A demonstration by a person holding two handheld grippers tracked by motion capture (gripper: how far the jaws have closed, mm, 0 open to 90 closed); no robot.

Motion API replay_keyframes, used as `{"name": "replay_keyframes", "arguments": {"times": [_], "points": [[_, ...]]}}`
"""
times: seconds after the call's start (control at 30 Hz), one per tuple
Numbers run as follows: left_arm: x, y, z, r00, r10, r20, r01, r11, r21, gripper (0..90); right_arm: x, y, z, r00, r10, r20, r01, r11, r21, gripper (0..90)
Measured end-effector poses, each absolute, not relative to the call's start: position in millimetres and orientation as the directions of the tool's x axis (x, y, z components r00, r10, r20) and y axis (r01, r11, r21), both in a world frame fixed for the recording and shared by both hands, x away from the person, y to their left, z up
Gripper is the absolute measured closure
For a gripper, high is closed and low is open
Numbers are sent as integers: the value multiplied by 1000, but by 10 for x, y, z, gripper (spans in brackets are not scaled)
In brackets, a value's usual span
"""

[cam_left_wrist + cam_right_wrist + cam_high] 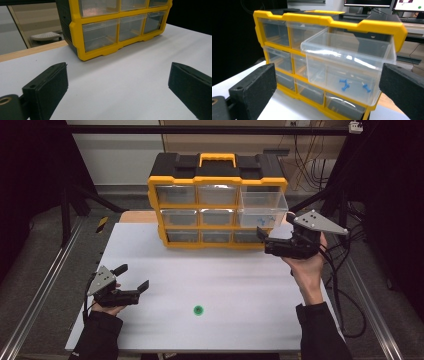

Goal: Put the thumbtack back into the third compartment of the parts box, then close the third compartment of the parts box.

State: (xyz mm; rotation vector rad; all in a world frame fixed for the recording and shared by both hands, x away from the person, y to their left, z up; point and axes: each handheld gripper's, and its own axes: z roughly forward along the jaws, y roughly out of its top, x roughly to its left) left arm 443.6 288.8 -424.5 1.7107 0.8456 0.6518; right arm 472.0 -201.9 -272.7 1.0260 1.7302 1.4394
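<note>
Drawer pulled out, right tongs spread in front of it

The top-right drawer (pixel 263 209) of the yellow organiser (pixel 217 200) juts well out of its slot, so its clear walls show blue pushpins (pixel 344 84) lying at the bottom — open like this, the contents can be reached from above. The right tongs (pixel 262 236) hover just before the organiser's lower right corner, jaws wide and holding nothing, the drawer between them in the right gripper view but untouched. The left tongs (pixel 134 279) rest low on the white tabletop (pixel 225 275), well apart from the organiser, jaws also wide and empty — parked, I judge, out of the working hand's way. A green dot (pixel 198 310) marks the tabletop near the front edge.
</note>
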Motion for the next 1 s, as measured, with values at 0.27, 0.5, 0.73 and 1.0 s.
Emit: {"name": "replay_keyframes", "arguments": {"times": [0.27, 0.5, 0.73, 1.0], "points": [[4434, 2889, -4245, 598, 801, 14, 218, -179, 959, 18, 4677, -2001, -2889, -483, 875, 21, 171, 70, 983, 15], [4438, 2886, -4247, 599, 801, 14, 218, -180, 959, 18, 4661, -1985, -3004, -497, 866, 47, 188, 55, 981, 84], [4444, 2871, -4259, 600, 800, 14, 223, -183, 958, 18, 4646, -1965, -3085, -512, 855, 78, 221, 44, 974, 241], [4447, 2865, -4259, 602, 799, 15, 222, -186, 957, 18, 4674, -1924, -3128, -491, 869, 57, 243, 74, 967, 503]]}}
